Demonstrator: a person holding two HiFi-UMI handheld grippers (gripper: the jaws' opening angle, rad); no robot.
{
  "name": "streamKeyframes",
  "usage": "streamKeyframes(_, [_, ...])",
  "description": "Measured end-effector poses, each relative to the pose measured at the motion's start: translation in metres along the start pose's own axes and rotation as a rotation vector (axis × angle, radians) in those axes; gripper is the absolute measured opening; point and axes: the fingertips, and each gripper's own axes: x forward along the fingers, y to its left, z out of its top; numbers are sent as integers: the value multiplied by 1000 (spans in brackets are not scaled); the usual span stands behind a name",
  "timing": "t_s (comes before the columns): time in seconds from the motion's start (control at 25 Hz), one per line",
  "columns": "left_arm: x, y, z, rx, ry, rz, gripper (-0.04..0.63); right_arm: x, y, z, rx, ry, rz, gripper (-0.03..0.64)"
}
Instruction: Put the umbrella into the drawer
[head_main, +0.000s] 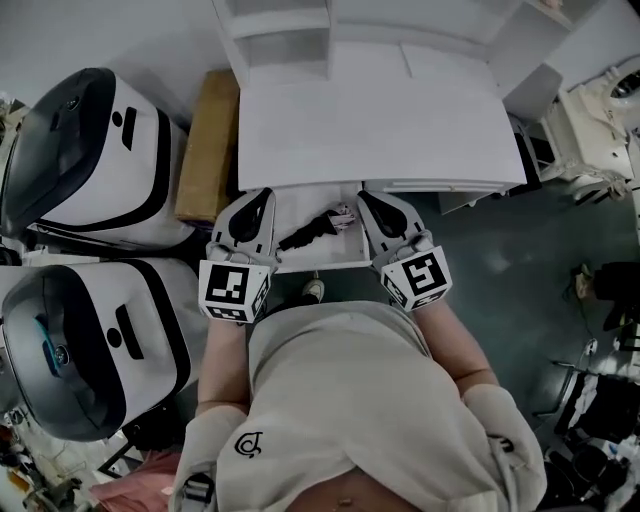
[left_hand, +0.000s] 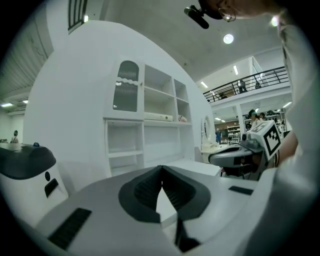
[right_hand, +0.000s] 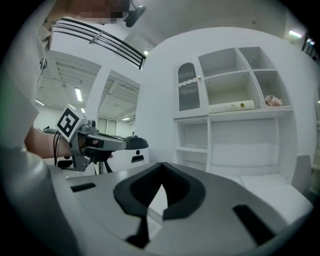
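A black folded umbrella (head_main: 318, 228) lies inside the open white drawer (head_main: 305, 263) under the white desk top (head_main: 370, 130). My left gripper (head_main: 262, 196) is held over the drawer's left end, my right gripper (head_main: 366, 197) over its right end; the umbrella lies between them, and neither touches it. In the left gripper view the left gripper (left_hand: 161, 168) points level at the shelves, its jaws shut with nothing between them. The right gripper (right_hand: 162, 165) is likewise shut and empty. Each gripper view shows the other gripper beside it, the right gripper (left_hand: 240, 152) and the left gripper (right_hand: 102, 142).
Two large white-and-black machines (head_main: 90, 160) (head_main: 90, 340) stand to the left, with a brown box (head_main: 208, 145) against the desk's side. A white shelf unit (left_hand: 150, 125) rises behind the desk. The person's shoe (head_main: 313, 290) shows just below the drawer front.
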Motion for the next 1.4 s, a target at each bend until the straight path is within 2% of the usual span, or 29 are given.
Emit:
streamKeyframes(0.2, [-15, 8, 19, -21, -49, 22, 12, -2, -1, 19, -12, -50, -7, 5])
streamKeyframes(0.48, [-16, -3, 25, -28, -74, -18, 12, -6, 0, 25, -23, -57, -14, 5])
streamKeyframes(1.4, [2, -9, 22, 1, -55, -46, 12, -9, -10, 29, -6, -70, -40, 5])
